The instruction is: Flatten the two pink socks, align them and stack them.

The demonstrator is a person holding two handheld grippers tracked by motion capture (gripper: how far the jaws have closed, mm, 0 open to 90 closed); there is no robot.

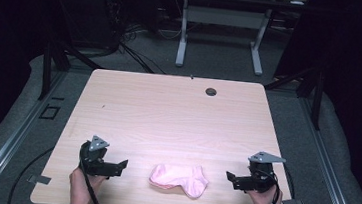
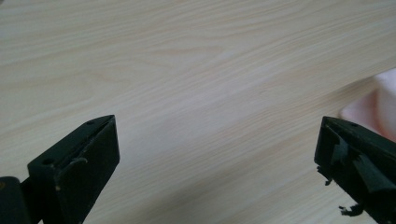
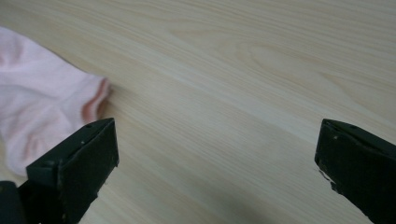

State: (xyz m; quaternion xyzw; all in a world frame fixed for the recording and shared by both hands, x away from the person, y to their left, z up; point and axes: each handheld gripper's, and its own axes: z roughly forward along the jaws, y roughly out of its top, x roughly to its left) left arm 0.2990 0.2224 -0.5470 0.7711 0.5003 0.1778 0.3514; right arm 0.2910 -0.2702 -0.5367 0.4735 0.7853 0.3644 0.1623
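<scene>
A pink sock (image 1: 179,178) lay flat on the light wooden bench (image 1: 167,116), between the two claws and near the bench's front edge. In the high view its long axis ran roughly crosswise, from the left claw (image 1: 121,167) toward the right claw (image 1: 231,179), with one end bent downward toward the front edge on the side nearer the right claw. The sock appeared folded or doubled; which end was toe and which was cuff could not be settled from the high view. In the right gripper view an open, rimmed end of the sock (image 3: 42,112) pointed toward the gap between that claw's jaws, lying just beyond the jaw seen at the left of the view. In the left gripper view a blurred pink edge of the sock (image 2: 373,105) showed beyond the jaw at the right of the view. No brand, label or legible writing was visible on the sock, the claws or the bench. Both claws stood wide open, with bare bench between the jaws and nothing gripped; each pointed inward at the sock and stood clear of it, the sock touching neither. A small dark round grommet (image 1: 211,91) sat in the bench well beyond both claws, near the far edge.
</scene>
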